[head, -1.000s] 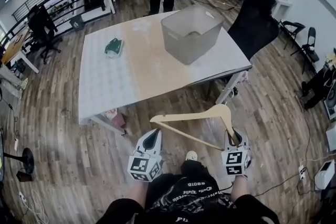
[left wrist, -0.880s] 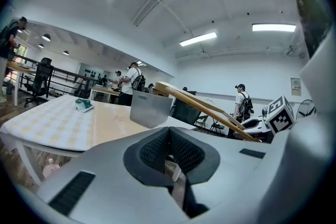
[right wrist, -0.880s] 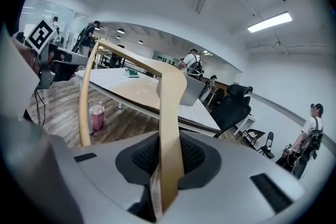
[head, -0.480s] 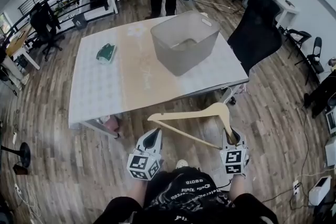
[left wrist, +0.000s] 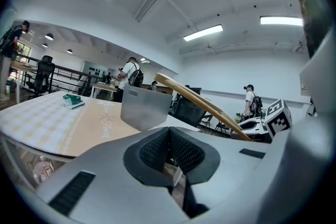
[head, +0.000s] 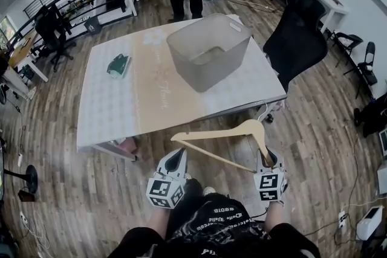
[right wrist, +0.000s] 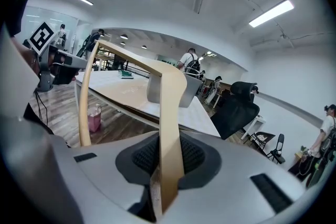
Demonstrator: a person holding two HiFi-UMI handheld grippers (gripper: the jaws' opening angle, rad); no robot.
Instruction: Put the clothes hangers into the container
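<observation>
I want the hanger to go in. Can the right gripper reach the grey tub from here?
Probably not yet: the right gripper, clamping the wooden hanger, is short of the table, and the tub sits further back.

Pale table (head: 121,99), grey container (head: 208,51) on its right half, small green object (head: 118,64) at left

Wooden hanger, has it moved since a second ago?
Yes. The wooden hanger, clamped in the right gripper, has come closer to the table's near edge; less floor shows between them.
</observation>
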